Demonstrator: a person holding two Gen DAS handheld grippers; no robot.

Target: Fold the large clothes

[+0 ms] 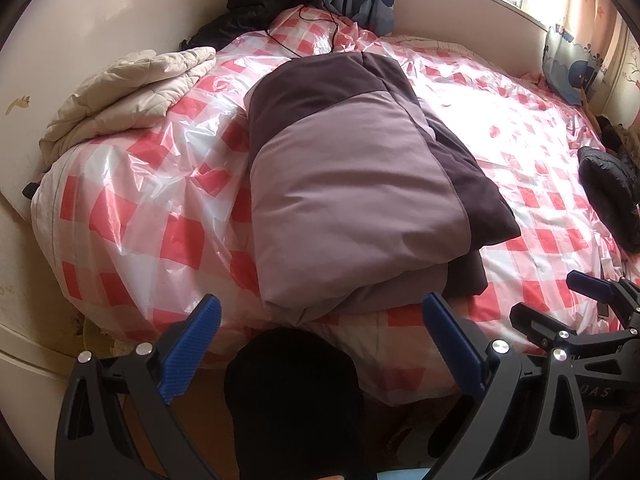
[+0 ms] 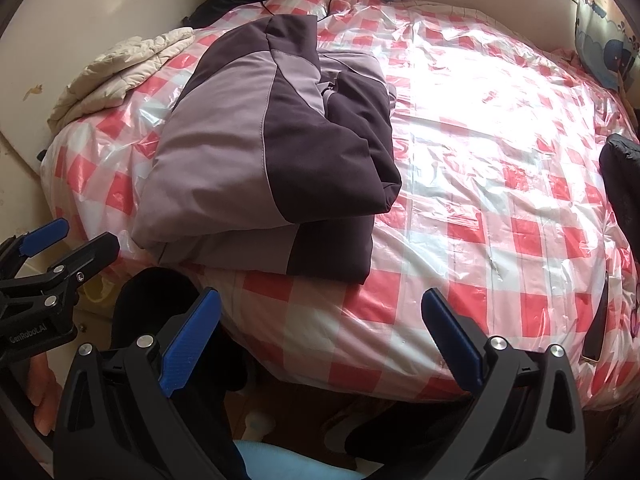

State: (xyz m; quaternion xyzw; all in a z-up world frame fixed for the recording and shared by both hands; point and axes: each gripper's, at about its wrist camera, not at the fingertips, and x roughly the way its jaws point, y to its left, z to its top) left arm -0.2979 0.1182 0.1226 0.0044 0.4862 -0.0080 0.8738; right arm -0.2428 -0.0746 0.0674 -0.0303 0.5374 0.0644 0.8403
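Both grippers hang off the near edge of the bed (image 2: 360, 320), apart from the cloth. Left gripper (image 1: 320, 344): jaws wide open, nothing between them. Right gripper (image 2: 320, 340): jaws wide open too, empty.

Jacket (image 1: 344, 184) lies just beyond, on the plastic-covered check sheet, already doubled into a long bundle running away from you. Its near folded edge sits at the bed's edge, straight ahead of the left gripper and to the left of the right one. The dark sleeve (image 2: 340, 152) drapes over the right side and bulges.

Judgement: the side folds look done; the likely step in hand is the last fold, end over end.

- Take the two near corners, one per gripper, biting through all layers, not just the top skin.
- Close fully before lifting; padded cloth slips.
- Tuck the sleeve in first if it spills out.
- Lift low and carry both corners evenly toward the far collar end, so the bundle stays square.
- The plastic is slick: expect the bundle to slide.

Farther left, a cream quilt (image 1: 120, 92) stays clear of the work.
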